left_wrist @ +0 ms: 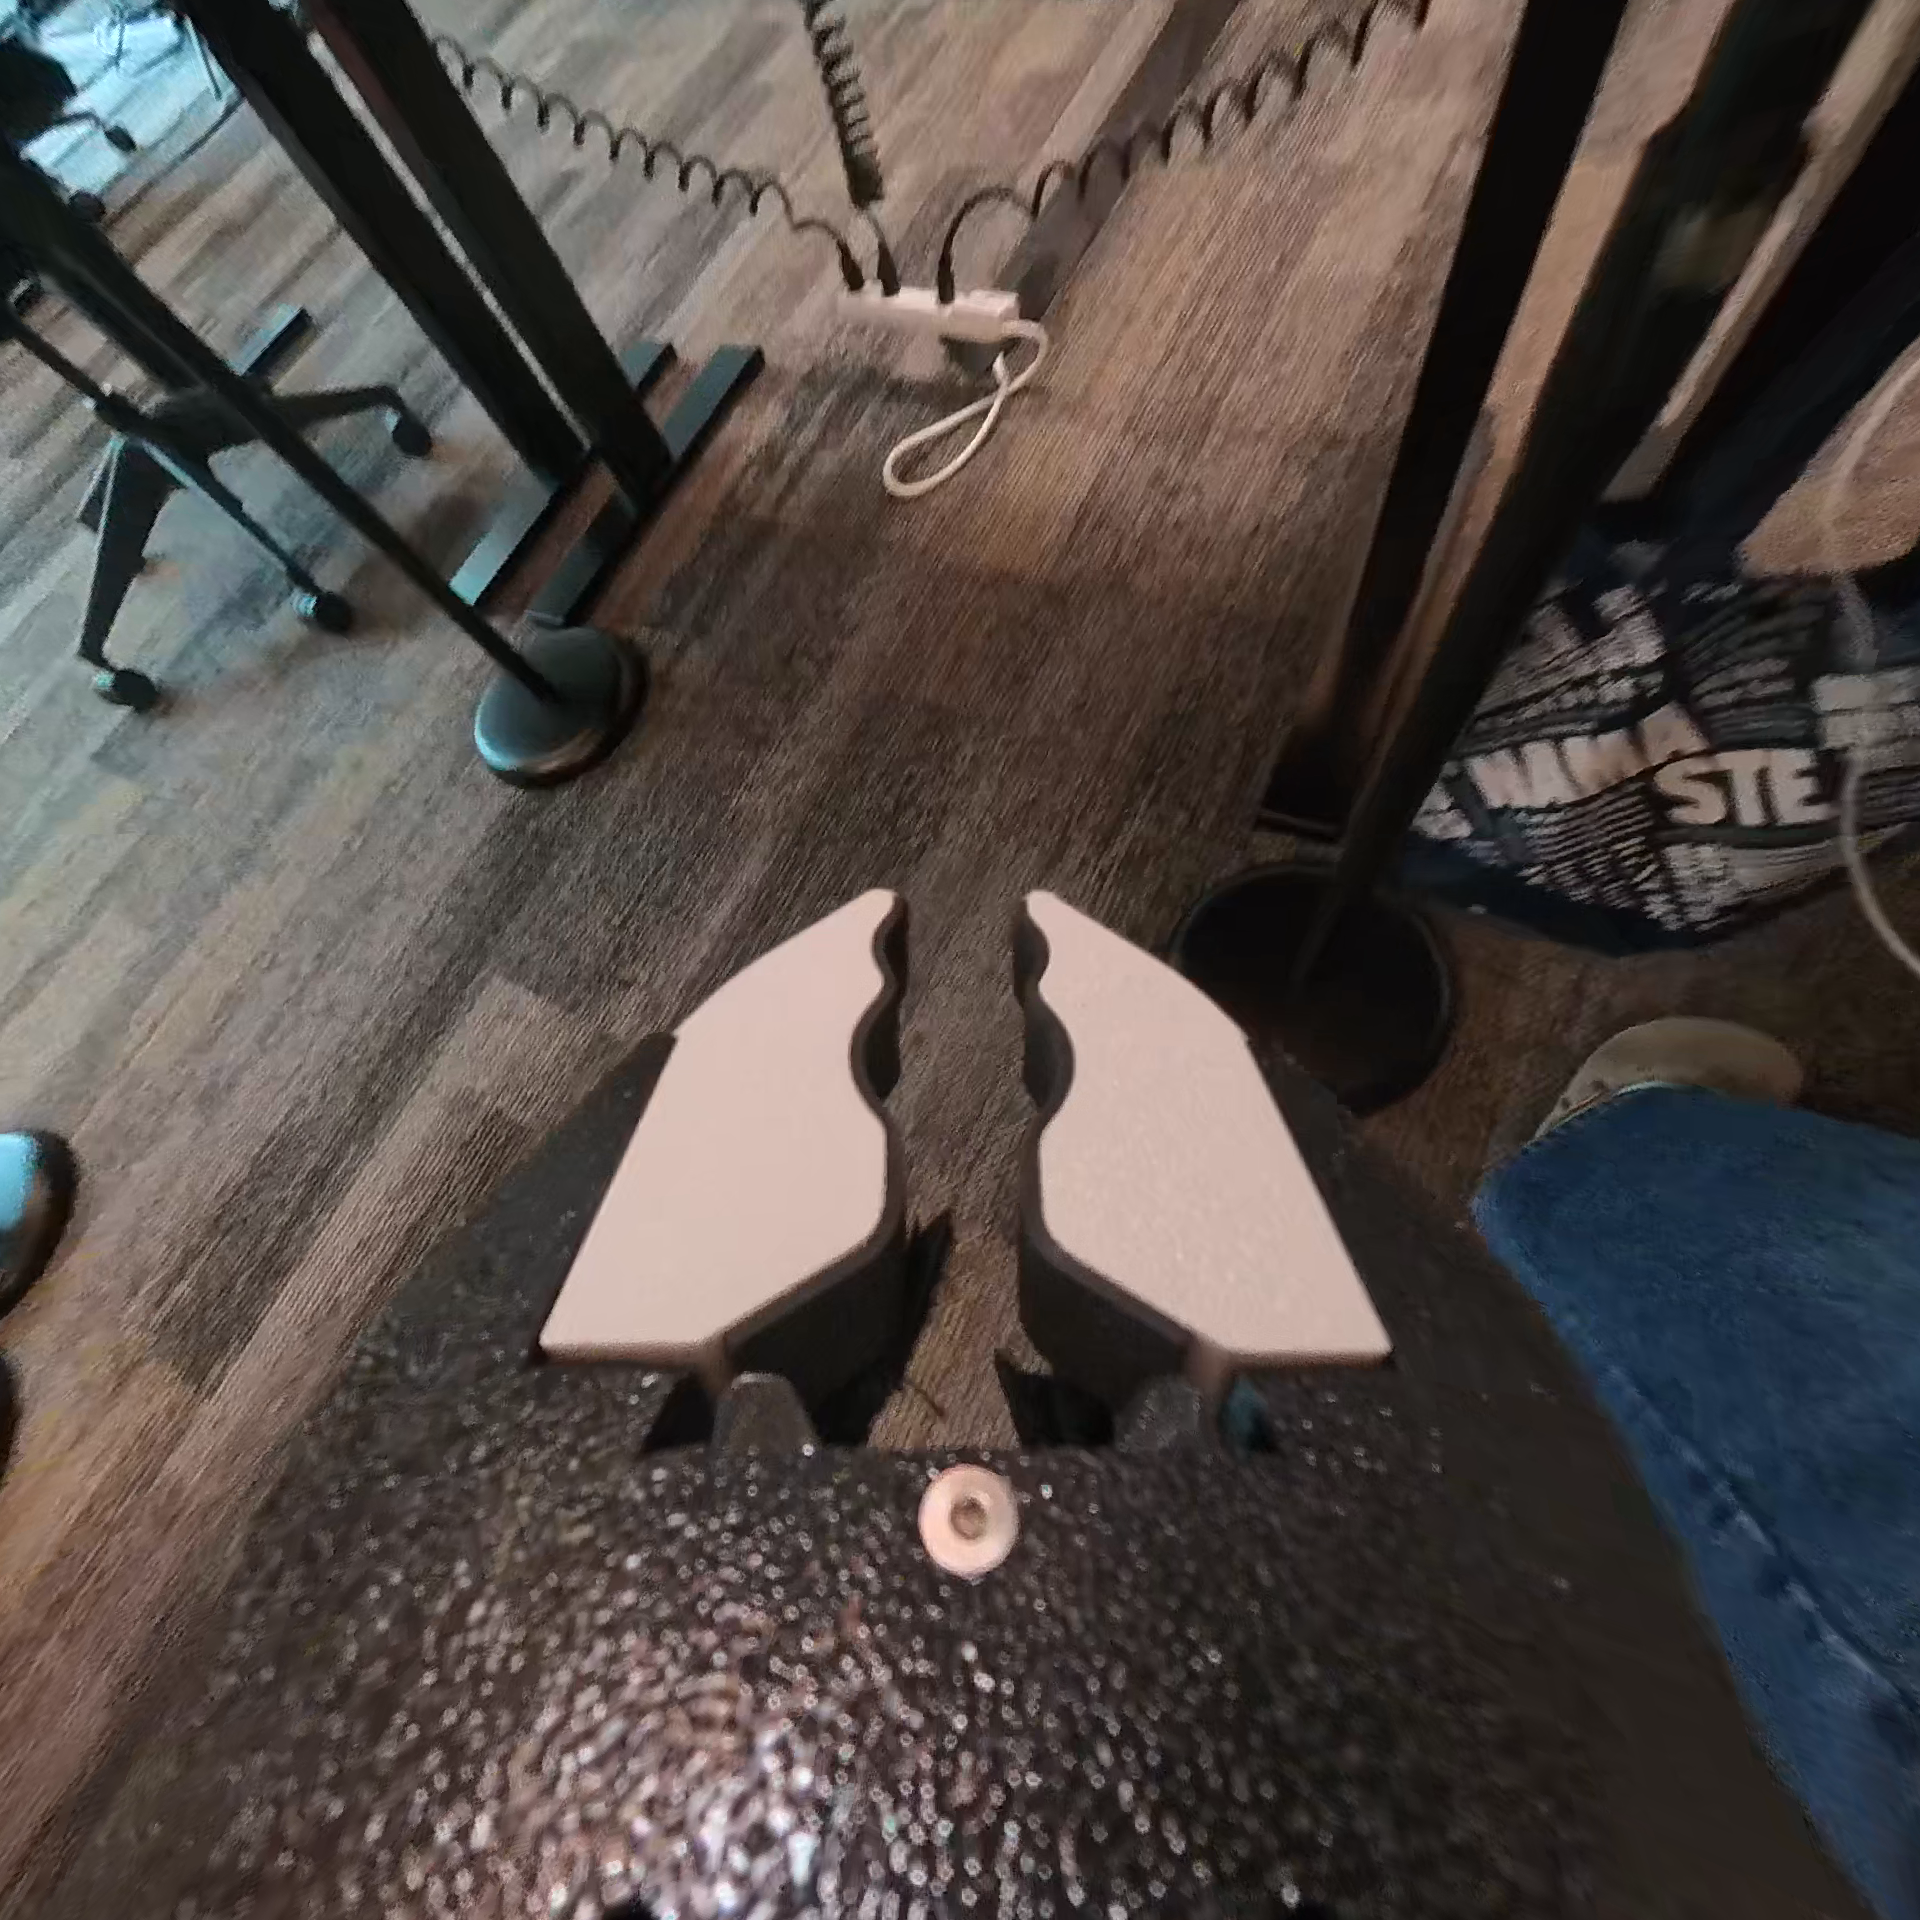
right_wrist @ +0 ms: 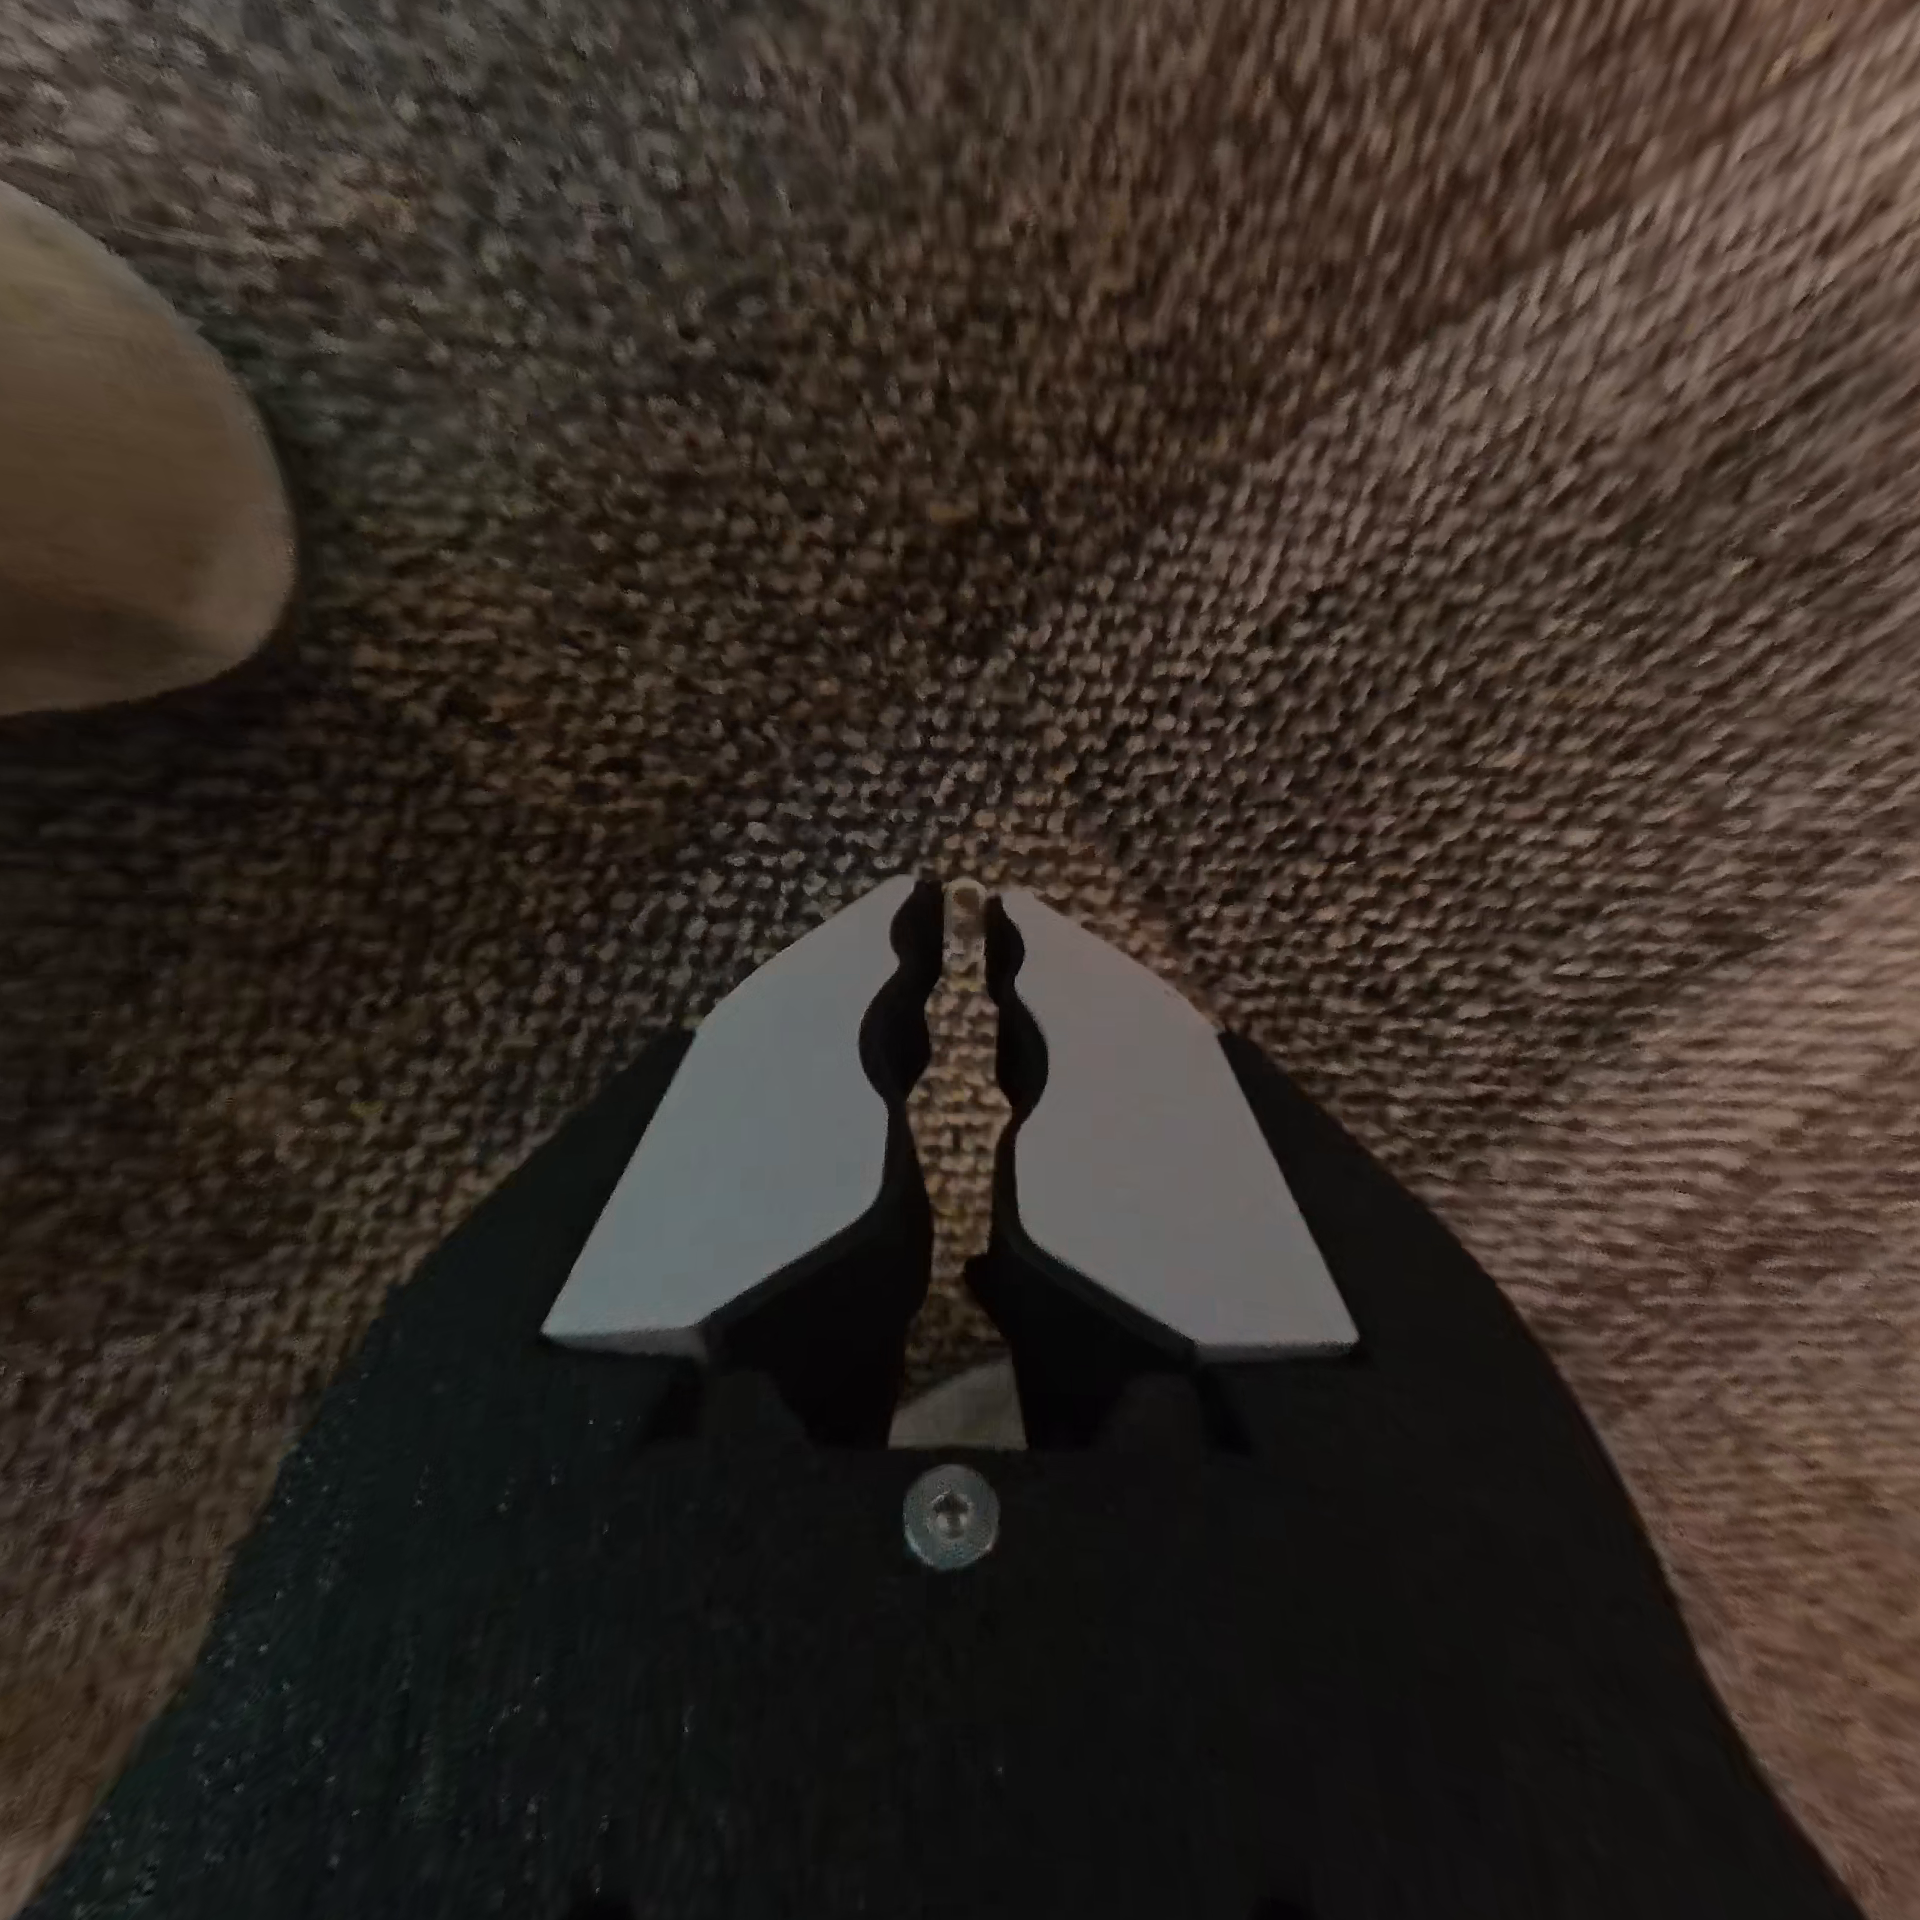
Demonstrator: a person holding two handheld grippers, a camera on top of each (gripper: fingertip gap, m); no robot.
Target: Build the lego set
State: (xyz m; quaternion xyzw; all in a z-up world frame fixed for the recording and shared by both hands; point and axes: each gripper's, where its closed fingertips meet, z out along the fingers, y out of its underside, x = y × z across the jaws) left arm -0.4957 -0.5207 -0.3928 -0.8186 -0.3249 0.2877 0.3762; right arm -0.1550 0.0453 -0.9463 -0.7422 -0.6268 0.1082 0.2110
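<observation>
Slim pale piece [right_wrist: 961, 920] in right gripper [right_wrist: 961, 902].

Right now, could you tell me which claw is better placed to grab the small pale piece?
Probably right: right claw flanks the pale piece against the carpet; left claw is empty.

The carpet [right_wrist: 1143, 520] smears with motion blur toward the right wrist view's edges. A tan shape [right_wrist: 125, 468] is cut off by its left edge; what it is cannot be told. In the left wrist view, a bag [left_wrist: 1662, 769] is cut by the right edge and partly hidden behind a pole [left_wrist: 1455, 520]. A jeans leg [left_wrist: 1714, 1351] runs off the right edge, and a shoe [left_wrist: 26, 1205] off the left. The chair [left_wrist: 187, 447] is blurred.
</observation>
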